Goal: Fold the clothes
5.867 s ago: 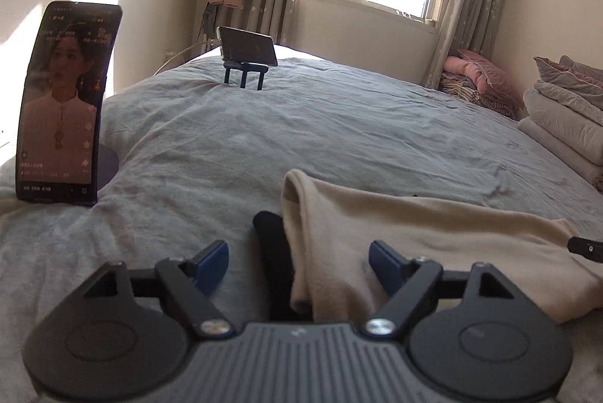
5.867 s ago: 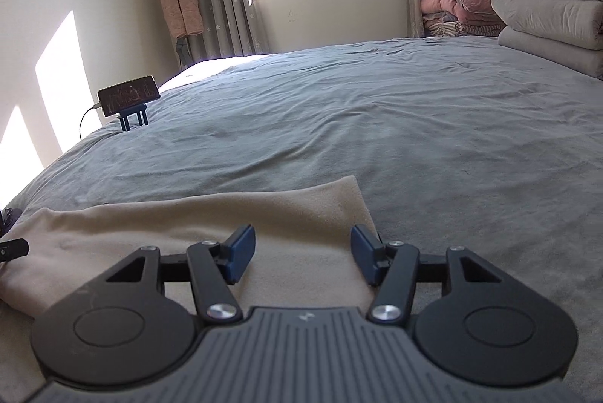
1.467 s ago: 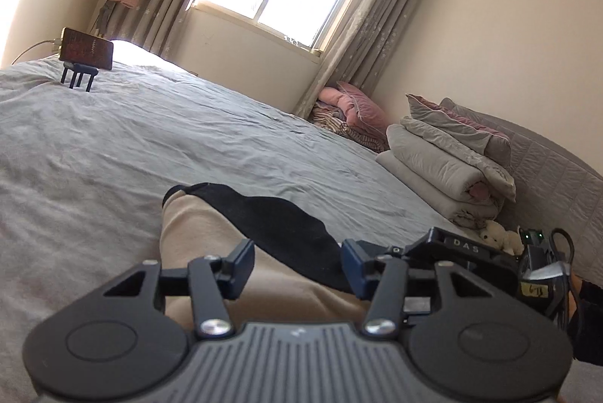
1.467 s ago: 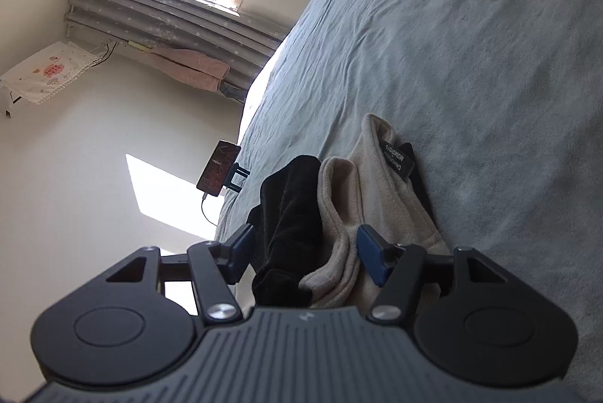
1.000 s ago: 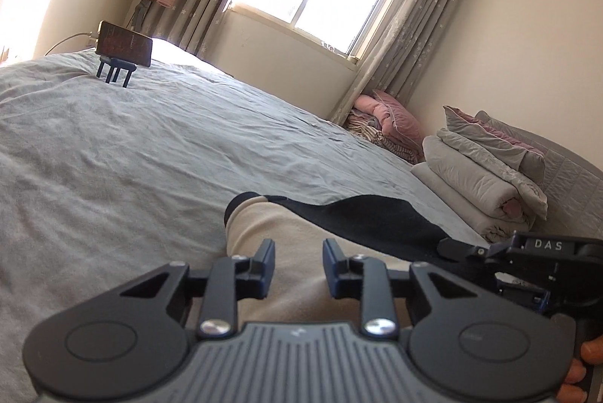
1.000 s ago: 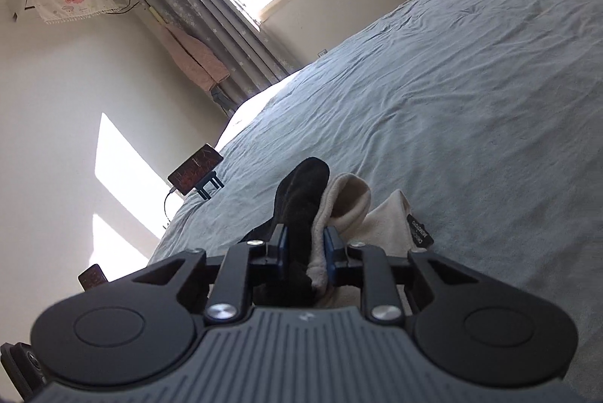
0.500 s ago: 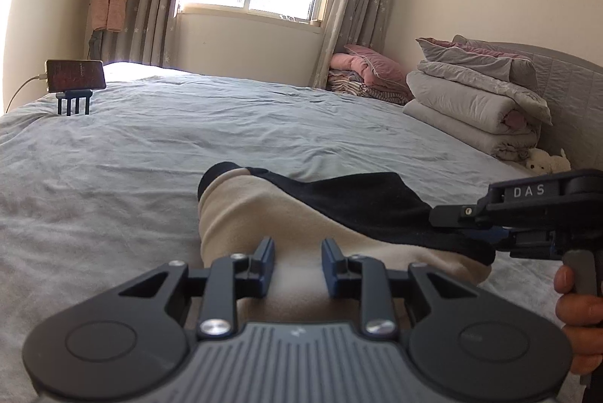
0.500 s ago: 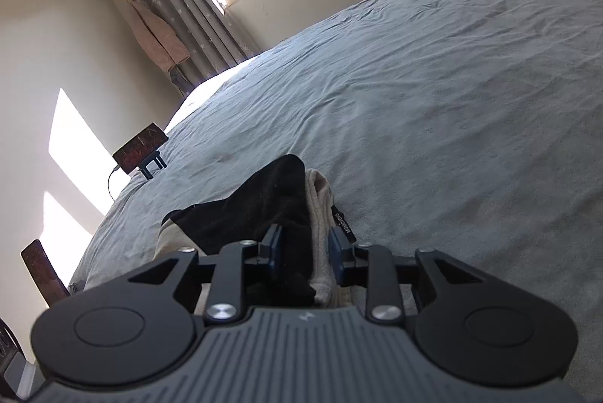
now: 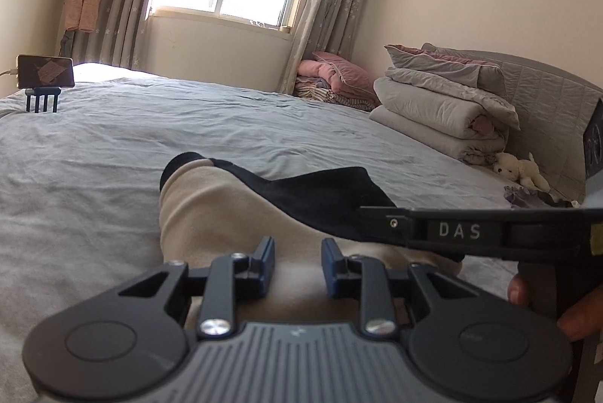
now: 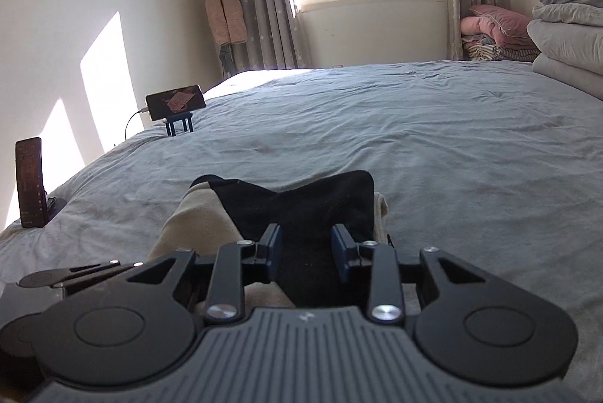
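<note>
The beige-and-black folded fleece garment [image 9: 226,210] lies on the near part of the grey bedsheet [image 9: 94,154]. The left gripper [image 9: 297,265] pinches its beige fold between narrowly parted jaws. The right gripper [image 10: 306,254] has the black fabric between its closing jaws.

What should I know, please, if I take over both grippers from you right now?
Left gripper: clamped on the beige side of the garment.
Right gripper: jaws closing, with the garment's black side between them.
Garment: bunched low on the grey bed, black layer lying over beige.
Done: a first fold, apparently.
Left: probably lay it flat, release both grips and finish the folding.
</note>
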`<state>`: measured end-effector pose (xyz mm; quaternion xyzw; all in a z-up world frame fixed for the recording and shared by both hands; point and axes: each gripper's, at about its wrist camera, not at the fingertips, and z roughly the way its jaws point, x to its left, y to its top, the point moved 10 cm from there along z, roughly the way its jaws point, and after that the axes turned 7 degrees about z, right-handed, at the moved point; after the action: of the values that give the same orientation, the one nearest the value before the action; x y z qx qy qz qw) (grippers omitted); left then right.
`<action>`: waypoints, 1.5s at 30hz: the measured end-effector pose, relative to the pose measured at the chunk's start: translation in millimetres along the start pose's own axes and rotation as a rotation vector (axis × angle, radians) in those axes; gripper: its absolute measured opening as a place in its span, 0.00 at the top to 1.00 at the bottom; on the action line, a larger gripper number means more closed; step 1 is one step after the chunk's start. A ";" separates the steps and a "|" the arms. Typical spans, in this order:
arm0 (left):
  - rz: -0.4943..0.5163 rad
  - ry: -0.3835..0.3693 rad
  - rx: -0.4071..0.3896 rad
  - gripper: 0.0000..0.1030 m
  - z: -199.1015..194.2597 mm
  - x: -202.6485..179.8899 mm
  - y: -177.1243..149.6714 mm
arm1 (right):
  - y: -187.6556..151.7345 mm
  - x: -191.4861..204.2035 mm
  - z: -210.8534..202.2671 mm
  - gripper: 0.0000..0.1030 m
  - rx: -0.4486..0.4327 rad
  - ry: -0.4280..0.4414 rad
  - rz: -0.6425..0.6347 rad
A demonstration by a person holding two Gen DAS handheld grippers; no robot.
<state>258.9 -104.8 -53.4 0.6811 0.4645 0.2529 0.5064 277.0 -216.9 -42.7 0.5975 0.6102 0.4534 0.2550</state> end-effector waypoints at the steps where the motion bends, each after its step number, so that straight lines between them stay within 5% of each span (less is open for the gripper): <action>1: -0.011 -0.022 0.008 0.74 0.2 0.1 -0.8 | -5.6 -3.2 5.5 0.79 0.022 -0.030 -0.028; 15: -0.161 -0.041 -0.084 0.72 -17.6 26.2 29.1 | 16.9 -4.5 -12.4 0.69 -0.081 0.049 0.089; 19: -0.103 -0.012 -0.040 0.71 -0.8 28.3 32.6 | 20.6 0.3 -5.5 0.69 -0.079 0.088 0.139; 24: -0.033 0.015 0.007 0.70 19.9 37.3 39.5 | 24.6 3.9 11.6 0.69 -0.058 0.057 0.013; 29: -0.059 0.077 0.065 0.66 37.0 58.8 29.4 | 25.4 -10.9 39.2 0.75 -0.006 0.055 0.036; 32: -0.087 0.084 0.072 0.59 30.6 69.6 21.3 | 25.3 -18.1 37.3 0.75 -0.005 0.067 0.070; 34: -0.097 0.097 0.081 0.45 23.3 73.5 19.5 | 25.0 -19.6 28.1 0.74 -0.009 0.070 0.084; 39: -0.168 0.075 0.121 0.34 6.9 78.2 16.2 | 23.1 -24.7 7.3 0.44 -0.002 0.072 0.126; 45: -0.278 -0.013 0.196 0.26 3.9 72.2 6.6 | 12.9 -38.0 -3.7 0.36 0.069 0.088 0.237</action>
<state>296.3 -42.8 -57.8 0.6580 0.5734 0.1292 0.4707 286.2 -256.0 -38.7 0.6532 0.5612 0.4851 0.1520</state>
